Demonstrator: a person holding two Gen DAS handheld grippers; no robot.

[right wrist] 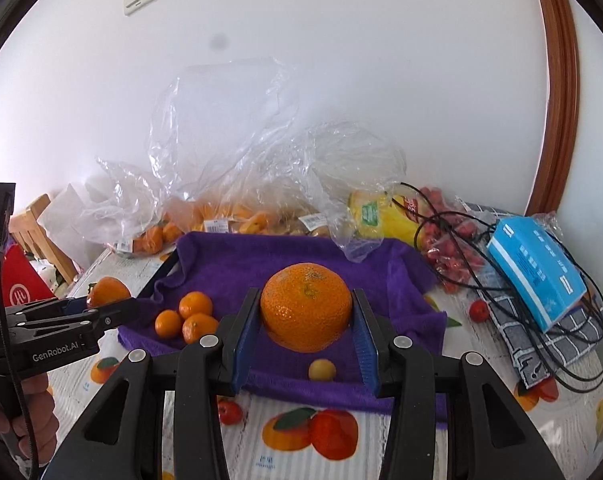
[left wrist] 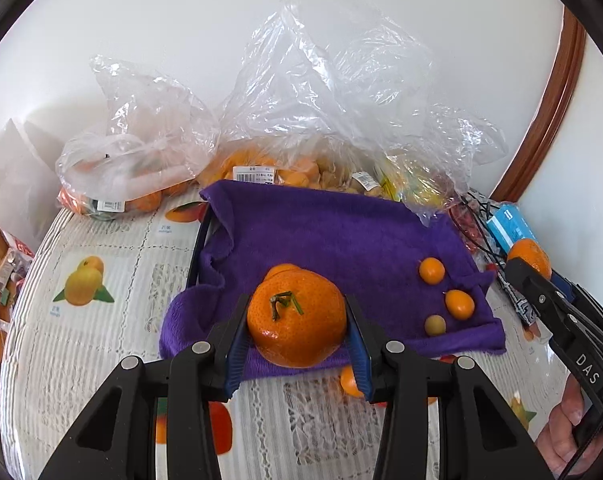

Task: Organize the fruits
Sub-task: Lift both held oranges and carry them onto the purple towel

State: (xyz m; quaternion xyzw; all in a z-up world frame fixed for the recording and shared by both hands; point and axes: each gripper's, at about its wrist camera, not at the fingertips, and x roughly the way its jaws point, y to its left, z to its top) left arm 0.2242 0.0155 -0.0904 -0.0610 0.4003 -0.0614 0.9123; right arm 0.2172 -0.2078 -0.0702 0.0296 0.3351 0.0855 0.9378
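Both sets of tongs are up over the purple towel [left wrist: 333, 236], and each is clamped on a fruit: the left tongs [left wrist: 297, 336] squeeze a stemmed mandarin [left wrist: 297, 320] between the blue pads, and the right tongs [right wrist: 306, 326] hold a plain mandarin [right wrist: 306, 306] the same way, above the towel's near edge. The grip on each is only across the round sides, so I'd worry that a quick swing or a roll of the wrist lets the fruit slide out and drop onto the towel or bounce off the surface [right wrist: 401, 452]. Squeezing harder to stop that could bruise or split the soft skin. On the towel sit three small kumquats [right wrist: 189, 318] towards its left side and a pale little fruit [right wrist: 322, 369] near its front edge; a mandarin set down carelessly could knock them rolling. The crinkled plastic bags [right wrist: 229, 168] behind the towel and the black cable [right wrist: 501, 248] to its right could snag a passing tong.
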